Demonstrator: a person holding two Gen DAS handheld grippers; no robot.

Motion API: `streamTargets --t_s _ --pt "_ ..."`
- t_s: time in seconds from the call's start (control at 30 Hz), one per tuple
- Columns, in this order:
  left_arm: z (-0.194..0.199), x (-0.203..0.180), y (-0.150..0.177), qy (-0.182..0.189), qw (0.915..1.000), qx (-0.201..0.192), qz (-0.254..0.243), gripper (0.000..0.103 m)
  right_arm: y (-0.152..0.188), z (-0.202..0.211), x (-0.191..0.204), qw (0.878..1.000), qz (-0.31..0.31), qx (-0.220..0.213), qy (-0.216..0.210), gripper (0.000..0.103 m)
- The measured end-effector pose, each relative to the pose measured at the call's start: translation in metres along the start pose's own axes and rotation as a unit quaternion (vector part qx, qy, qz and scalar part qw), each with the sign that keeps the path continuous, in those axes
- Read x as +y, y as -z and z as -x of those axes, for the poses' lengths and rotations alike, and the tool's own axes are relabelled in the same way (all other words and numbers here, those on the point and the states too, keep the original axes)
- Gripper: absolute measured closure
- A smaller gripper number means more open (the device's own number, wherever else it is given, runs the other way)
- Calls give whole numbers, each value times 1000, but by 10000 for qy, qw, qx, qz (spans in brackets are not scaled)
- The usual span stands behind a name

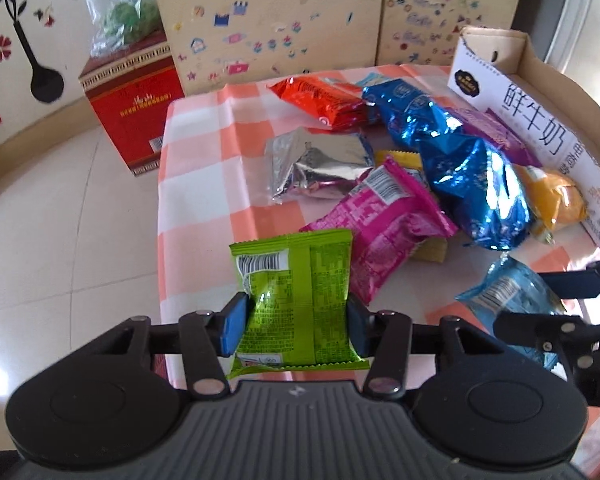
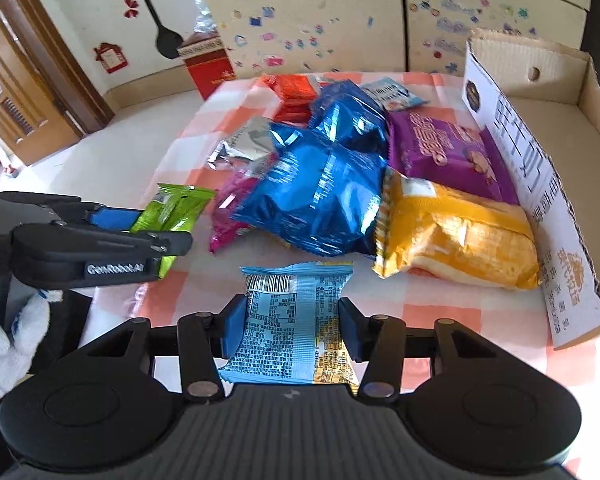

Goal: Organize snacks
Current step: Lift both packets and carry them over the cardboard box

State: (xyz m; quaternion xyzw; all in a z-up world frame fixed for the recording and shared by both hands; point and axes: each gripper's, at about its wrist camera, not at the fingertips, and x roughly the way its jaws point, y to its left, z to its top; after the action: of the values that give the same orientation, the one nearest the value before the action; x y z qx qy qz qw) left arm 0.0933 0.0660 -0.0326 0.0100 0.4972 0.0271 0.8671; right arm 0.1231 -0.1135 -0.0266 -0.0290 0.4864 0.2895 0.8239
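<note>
My left claw [image 1: 296,322] is clamped on a green snack packet [image 1: 296,300], its blue pads pressing both side edges, barcode side facing up. My right claw [image 2: 288,332] grips a light blue snack packet [image 2: 296,320] the same way, printed back upward. Both packets sit at the near edge of the bench [image 1: 204,168], which wears an orange-and-white checked cloth.

From the left wrist I see my right claw [image 1: 540,300] coming in at the right edge with its light blue packet [image 1: 512,292], and a red carton [image 1: 134,108] standing on the floor past the bench with a clear bag on top. From the right wrist I see my left claw [image 2: 140,224] side-on with the green packet [image 2: 172,216] poking out of it, plus a white glove [image 2: 12,336] and a wooden door [image 2: 24,92] at the left.

Only the right wrist looks into the cardboard box [image 2: 588,128] at the right; the part of its floor I can see is bare. The left wrist shows mostly its printed outer wall [image 1: 532,128].

The loose pile lies beside that box: an orange-red packet [image 1: 320,100], two shiny blue bags [image 2: 320,196], a silver pouch [image 1: 316,164], a pink packet [image 1: 380,224], a purple packet [image 2: 444,156] and a yellow packet [image 2: 456,236], the last two touching the box wall.
</note>
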Motion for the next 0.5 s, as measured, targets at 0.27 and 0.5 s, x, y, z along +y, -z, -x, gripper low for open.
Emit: streamTargets --t_s 0.27,0.5 --pt "32 -11 -2 -2 9986 -523 -99 53 -5 25 7 9987 245 -429 -148 48" --pt "52 -24 -15 93 9959 -878 -221 53 -14 49 4 9955 302 -867 -227 54"
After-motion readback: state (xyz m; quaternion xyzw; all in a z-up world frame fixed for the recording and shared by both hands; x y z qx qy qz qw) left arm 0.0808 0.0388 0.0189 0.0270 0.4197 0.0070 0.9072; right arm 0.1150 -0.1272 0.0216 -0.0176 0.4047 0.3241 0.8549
